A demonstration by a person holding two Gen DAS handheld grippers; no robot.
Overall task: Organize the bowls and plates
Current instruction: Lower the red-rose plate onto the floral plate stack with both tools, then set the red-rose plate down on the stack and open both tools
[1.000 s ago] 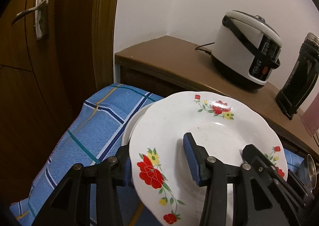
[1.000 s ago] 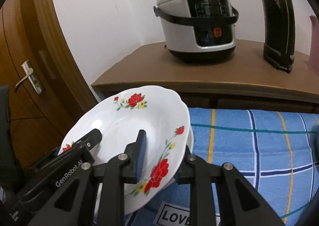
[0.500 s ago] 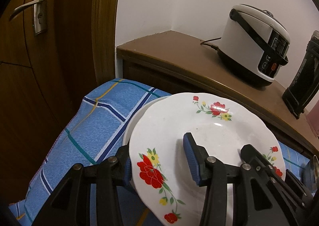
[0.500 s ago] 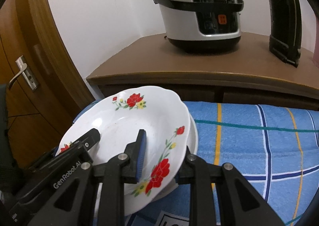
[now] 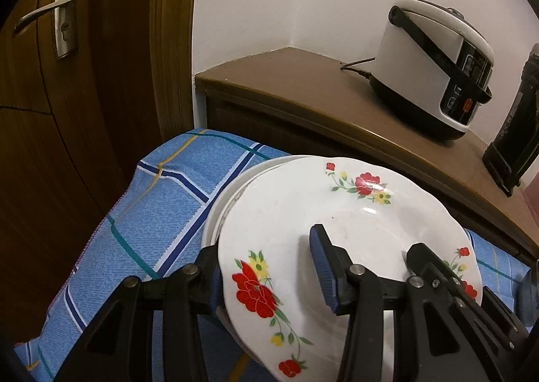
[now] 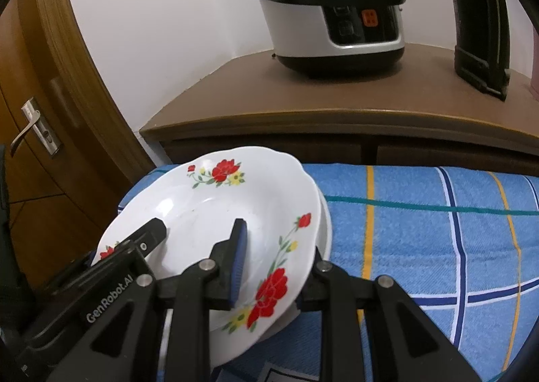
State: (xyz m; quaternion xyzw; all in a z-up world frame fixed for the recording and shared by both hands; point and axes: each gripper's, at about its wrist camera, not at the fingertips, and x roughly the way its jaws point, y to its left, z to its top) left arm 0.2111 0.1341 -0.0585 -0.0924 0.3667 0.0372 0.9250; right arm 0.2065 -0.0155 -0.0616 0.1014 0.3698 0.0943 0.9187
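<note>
1. At the far left stands a brown wooden door (image 5: 67, 132) with a metal lever handle (image 5: 54, 11), and beside it the door frame meets a white wall.
2. A table under a blue checked cloth (image 5: 161, 213) carries the stack of dishes.
3. The left tongs (image 5: 269, 274) grip the left rim of the flowered plate (image 5: 337, 213): one blue pad lies on the upper face, the other finger is under the rim, so they are clamped on the plate.
4. The flowered plate is white with red and yellow blooms. It sits tilted over a plain white dish (image 5: 229, 189) whose edge peeps out at its left side.
5. The right tongs (image 6: 273, 267) clamp the opposite rim of the same plate (image 6: 209, 200), with a blue pad on top and the other finger below.
6. Behind the cloth runs a brown sideboard (image 6: 337, 105). On it stand a white and black rice cooker (image 6: 330, 11) and, further right, a tall black appliance (image 6: 478, 18).
</note>
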